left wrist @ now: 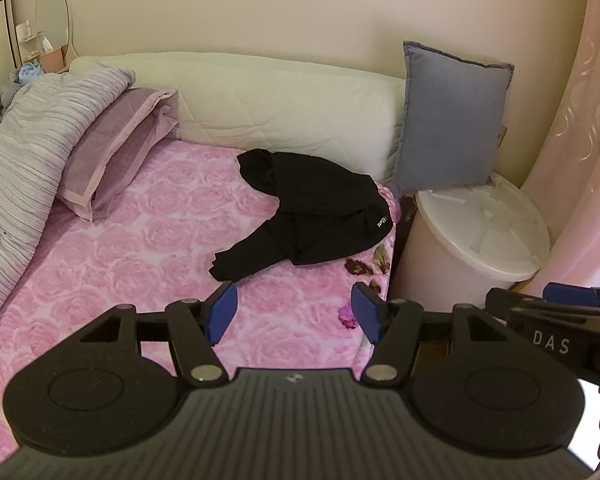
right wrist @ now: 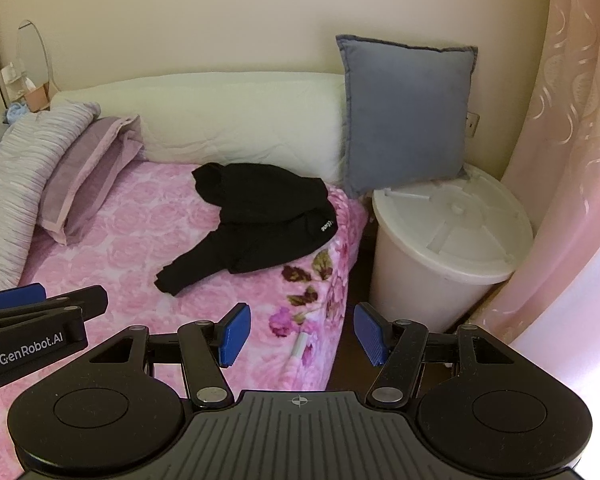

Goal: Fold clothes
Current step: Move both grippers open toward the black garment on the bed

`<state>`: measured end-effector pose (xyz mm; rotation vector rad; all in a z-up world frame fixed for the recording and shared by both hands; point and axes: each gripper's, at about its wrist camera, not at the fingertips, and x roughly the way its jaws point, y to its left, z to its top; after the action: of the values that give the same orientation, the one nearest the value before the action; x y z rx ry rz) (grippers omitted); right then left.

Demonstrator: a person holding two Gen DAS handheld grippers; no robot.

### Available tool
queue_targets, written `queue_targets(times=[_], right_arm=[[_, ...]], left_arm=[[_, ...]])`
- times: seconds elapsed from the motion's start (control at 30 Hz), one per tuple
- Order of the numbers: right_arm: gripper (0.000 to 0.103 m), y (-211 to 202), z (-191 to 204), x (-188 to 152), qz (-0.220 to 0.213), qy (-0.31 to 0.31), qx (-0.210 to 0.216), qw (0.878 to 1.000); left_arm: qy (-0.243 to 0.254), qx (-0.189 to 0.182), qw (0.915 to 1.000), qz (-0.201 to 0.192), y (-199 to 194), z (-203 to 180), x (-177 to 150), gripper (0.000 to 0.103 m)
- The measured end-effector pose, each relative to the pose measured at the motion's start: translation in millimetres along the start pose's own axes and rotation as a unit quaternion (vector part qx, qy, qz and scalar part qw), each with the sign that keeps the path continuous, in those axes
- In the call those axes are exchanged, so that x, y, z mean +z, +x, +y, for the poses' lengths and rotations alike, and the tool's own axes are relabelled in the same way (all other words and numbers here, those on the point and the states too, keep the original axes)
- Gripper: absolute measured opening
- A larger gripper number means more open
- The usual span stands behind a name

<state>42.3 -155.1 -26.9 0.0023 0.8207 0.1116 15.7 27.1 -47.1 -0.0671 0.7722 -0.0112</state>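
Note:
A black garment [left wrist: 308, 212] lies crumpled on the pink rose-patterned bed cover [left wrist: 140, 240], near the bed's right edge, with one sleeve stretched toward me. In the right wrist view the same black garment [right wrist: 256, 220] sits ahead and left of centre. My left gripper [left wrist: 294, 312] hovers open just short of the sleeve end, nothing between its blue pads. My right gripper [right wrist: 302, 334] is open above the bed's right edge, also empty. Each gripper shows at the side of the other's view.
A white lidded bin [left wrist: 476, 240] stands right of the bed, with a blue-grey cushion [left wrist: 448, 120] leaning behind it. A purple pillow [left wrist: 112, 152] and striped duvet [left wrist: 28, 152] lie at the left. A pink curtain [right wrist: 572, 160] hangs on the right. A white bolster [right wrist: 220, 120] lines the wall.

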Motion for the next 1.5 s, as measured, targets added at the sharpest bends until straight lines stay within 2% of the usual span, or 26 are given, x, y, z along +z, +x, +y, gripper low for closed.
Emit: queue_targets(times=[0.1,0.67,1.5], right_arm=[[0.061,2,1,-1,0.004,0.0,-0.005,1.0],[0.061,6,9,9,0.018,-0.01,-0.01,1.0],[0.061,8,32,22,0.004,-0.04,0.012,0.999]], left_arm=[[-0.002,-0.001,1.0,0.002,2,2,-3,0.059],[-0.012,-0.002,0.9998,0.017,7,11,29,0.059],[-0.037,0.013,0.9991,0.016,2,37,35,0.059]])
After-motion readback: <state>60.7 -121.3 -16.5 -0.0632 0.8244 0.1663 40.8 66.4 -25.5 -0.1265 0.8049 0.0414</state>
